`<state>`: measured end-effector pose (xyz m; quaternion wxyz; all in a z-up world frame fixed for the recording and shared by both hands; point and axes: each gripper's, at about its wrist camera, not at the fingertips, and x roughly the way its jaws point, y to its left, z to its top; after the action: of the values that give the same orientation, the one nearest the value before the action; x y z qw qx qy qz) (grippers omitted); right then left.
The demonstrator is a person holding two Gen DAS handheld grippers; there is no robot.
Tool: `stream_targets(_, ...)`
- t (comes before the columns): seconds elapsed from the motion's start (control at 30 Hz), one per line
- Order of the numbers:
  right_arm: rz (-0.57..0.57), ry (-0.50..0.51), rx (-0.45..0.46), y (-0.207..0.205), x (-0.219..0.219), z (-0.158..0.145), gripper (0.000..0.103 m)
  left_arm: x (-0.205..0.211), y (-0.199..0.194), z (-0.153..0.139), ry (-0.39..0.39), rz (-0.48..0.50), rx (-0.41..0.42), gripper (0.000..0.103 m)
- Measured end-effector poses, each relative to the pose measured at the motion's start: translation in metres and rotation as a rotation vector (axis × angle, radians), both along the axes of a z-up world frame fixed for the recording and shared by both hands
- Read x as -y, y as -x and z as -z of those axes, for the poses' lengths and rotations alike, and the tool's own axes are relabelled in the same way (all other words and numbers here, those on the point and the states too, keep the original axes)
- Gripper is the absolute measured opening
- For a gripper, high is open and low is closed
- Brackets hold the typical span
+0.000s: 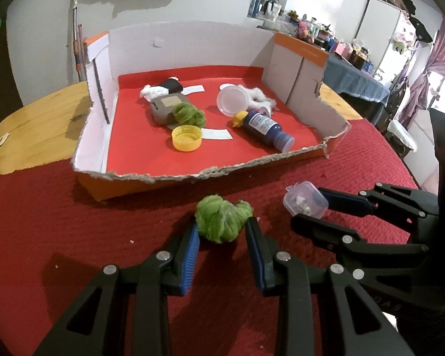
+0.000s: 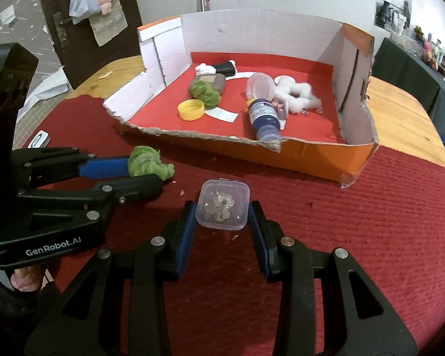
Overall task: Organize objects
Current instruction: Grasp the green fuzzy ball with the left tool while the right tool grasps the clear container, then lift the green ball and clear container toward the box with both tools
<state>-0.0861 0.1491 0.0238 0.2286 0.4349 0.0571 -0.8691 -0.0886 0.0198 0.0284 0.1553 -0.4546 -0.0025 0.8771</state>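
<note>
My left gripper [image 1: 222,227] is shut on a green yarn ball [image 1: 222,218], held above the red cloth in front of the box. To its right, my right gripper [image 2: 222,210] is shut on a small clear plastic case [image 2: 222,204] with tiny clear pieces inside. In the right wrist view the left gripper [image 2: 155,175] with the green yarn ball [image 2: 146,164] shows at the left. The clear case [image 1: 305,198] also appears in the left wrist view. Ahead stands the torn orange cardboard box [image 1: 151,178] lined in red.
Inside the box lie a second green yarn ball [image 1: 190,114], a yellow cap [image 1: 186,138], a grey pouch [image 1: 166,106], a blue bottle [image 1: 267,127], a clear lid [image 1: 233,100] and white fluff [image 1: 262,96]. The wooden table [image 1: 38,130] shows beyond the red cloth [image 1: 74,231].
</note>
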Motion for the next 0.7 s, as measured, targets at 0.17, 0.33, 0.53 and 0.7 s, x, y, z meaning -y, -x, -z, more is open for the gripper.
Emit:
stream_targets(0.17, -0.01, 0.0, -0.003, -0.004, 0.005, -0.001, 0.034, 0.003, -0.003, 0.0, -0.005, -0.008, 0.001, 0.033)
stream_targets(0.33, -0.016, -0.003, -0.003, -0.006, 0.007, -0.002, 0.034, 0.008, -0.006, -0.001, -0.01, -0.015, -0.004, 0.033)
stream_targets(0.53, -0.017, 0.003, -0.004, -0.008, 0.007, -0.003, 0.034, 0.013, -0.008, -0.001, -0.011, -0.024, -0.002, 0.033)
stream_targets(0.7, -0.019, 0.009, 0.011, -0.009, 0.008, -0.001, 0.034, 0.016, -0.009, 0.008, -0.009, -0.03, 0.018, 0.033)
